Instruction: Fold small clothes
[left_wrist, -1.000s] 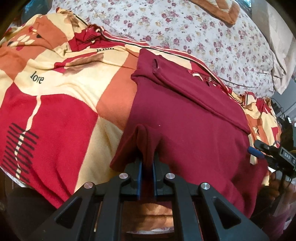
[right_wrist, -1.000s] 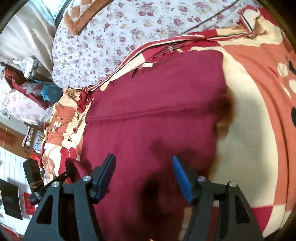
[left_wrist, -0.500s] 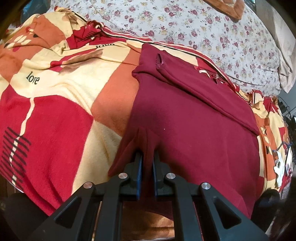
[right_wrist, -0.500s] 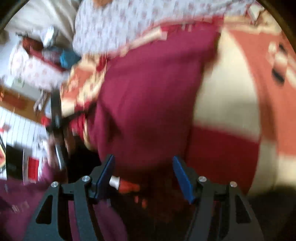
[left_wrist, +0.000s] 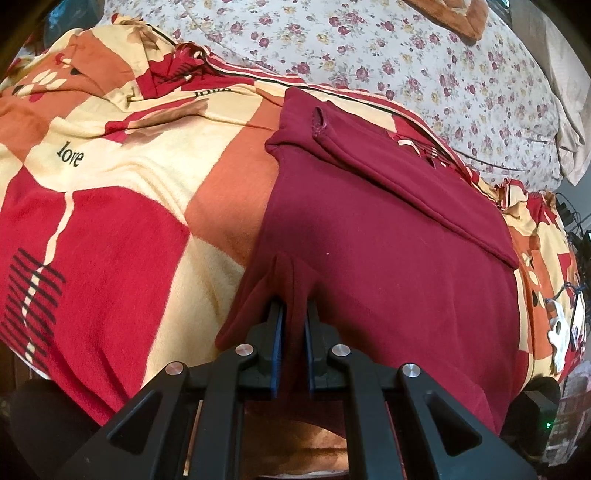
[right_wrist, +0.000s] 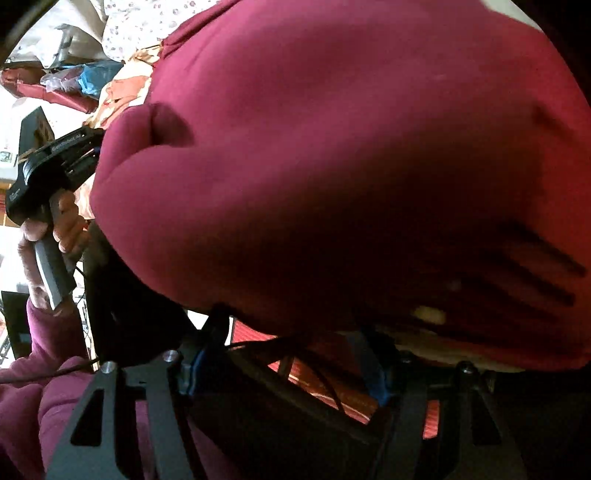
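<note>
- A bed is seen across the left wrist view, covered by a blanket in red, orange and cream blocks, with the word "love" printed on a cream patch.
- Behind the blanket, a flowered sheet is spread over the far part of the bed.
- A dark red garment is laid on the blanket, right of centre, its far edge folded over into a band running across it.
- The near edge of the garment is draped over the side of the bed; in the right wrist view it is seen filling most of the picture from close below.
- The near left corner of the garment is pinched into a ridge by the left gripper, whose jaws are clenched on the cloth.
- The left gripper is also caught in the right wrist view at the left edge, held in a hand with a dark red sleeve below it.
- The right gripper is held under the hanging edge, its blue pads spread apart, with no cloth pressed between them.
</note>
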